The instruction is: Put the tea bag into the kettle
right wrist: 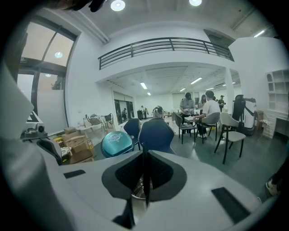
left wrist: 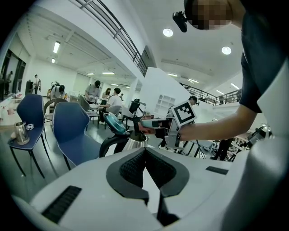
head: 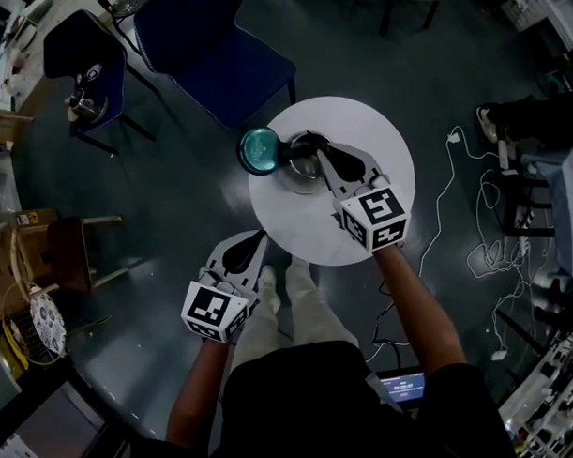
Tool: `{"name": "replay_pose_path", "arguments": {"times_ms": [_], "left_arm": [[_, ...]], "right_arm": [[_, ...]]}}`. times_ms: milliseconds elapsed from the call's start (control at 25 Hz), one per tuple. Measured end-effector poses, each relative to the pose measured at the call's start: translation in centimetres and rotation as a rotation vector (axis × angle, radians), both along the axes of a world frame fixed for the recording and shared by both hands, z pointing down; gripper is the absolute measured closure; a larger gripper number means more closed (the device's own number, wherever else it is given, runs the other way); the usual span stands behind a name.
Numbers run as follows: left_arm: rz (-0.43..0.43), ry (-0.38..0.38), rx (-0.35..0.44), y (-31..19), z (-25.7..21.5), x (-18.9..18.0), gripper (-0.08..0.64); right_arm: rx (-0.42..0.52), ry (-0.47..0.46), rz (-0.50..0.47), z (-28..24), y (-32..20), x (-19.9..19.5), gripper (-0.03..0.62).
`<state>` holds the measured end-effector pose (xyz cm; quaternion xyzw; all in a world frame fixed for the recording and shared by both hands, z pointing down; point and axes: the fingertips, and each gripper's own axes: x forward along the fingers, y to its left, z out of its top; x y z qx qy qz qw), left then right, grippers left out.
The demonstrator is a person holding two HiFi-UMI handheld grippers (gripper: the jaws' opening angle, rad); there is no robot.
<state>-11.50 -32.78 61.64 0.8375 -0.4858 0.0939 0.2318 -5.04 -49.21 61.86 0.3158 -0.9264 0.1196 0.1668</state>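
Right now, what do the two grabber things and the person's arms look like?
Both the left gripper and the right gripper are white smooth shells tapering to two jaws lined with black ribbed pads. Each carries a cube of black-and-white square markers. The person wears a dark short-sleeved top.

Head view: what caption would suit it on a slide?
Right gripper holds a tea bag over the open kettle; left gripper hangs aside.
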Motion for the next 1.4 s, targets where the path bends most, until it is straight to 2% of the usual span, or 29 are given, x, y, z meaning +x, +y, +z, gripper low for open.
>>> {"name": "replay_pose_path", "arguments": {"times_ms": [240, 400, 720, 1240, 1400], "left_arm": [[-0.040, 0.040, -0.003, -0.1, 0.5, -0.7, 0.545], [-0.063, 0.035, 0.016, -0.3, 0.0, -1.2, 0.545], [-0.091, 0.048, -0.003, -0.1, 0.8, -1.6, 0.545], [-0.091, 0.064, -0.013, 0.1, 1.5, -1.2, 0.545], [-0.092, 0.064, -0.018, 0.0, 1.2, -1.0, 0.545]], "right_arm": [[-0.018, 0.040, -0.023, 2.2, 0.0, -0.7, 0.561], [-0.015, 0.072, -0.025, 3.1, -0.1, -0.8, 0.561], [-0.001, 0.163, -0.064, 4.9, -0.3, -1.9, 0.561], [0.001, 0.308, -0.090, 7.1, -0.4, -2.3, 0.560], [-0.024, 0.298, -0.087, 7.0, -0.2, -2.4, 0.560]]}}
